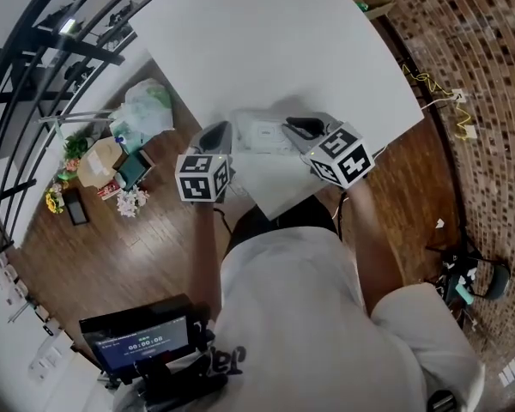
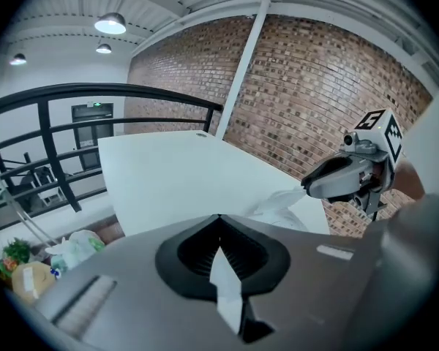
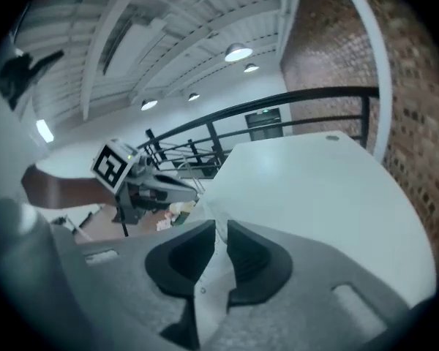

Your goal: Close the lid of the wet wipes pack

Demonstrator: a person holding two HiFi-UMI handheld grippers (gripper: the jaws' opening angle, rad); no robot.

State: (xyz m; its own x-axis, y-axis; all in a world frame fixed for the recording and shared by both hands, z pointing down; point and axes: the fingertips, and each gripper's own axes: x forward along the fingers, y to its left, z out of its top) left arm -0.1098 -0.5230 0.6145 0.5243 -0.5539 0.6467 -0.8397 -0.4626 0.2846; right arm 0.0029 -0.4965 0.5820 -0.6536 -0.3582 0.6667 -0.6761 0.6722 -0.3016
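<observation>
A small dark screen (image 1: 137,343) at the lower edge shows pale digits, seemingly 00:00:00, though too small to be sure. Dark lettering on the white shirt (image 1: 283,316) is cut off and unreadable.

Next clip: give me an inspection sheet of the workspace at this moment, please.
Surface: white table, pack near its front edge.
Job's things: wet wipes pack between the grippers; lid state unclear.
Clutter: bags and flowers on the wood floor.
Grippers: left gripper jaws together; right gripper seemingly shut on the pack's film.
Cables: yellow cable by the brick wall.
Surroundings: brick wall, black railing, screen.
</observation>
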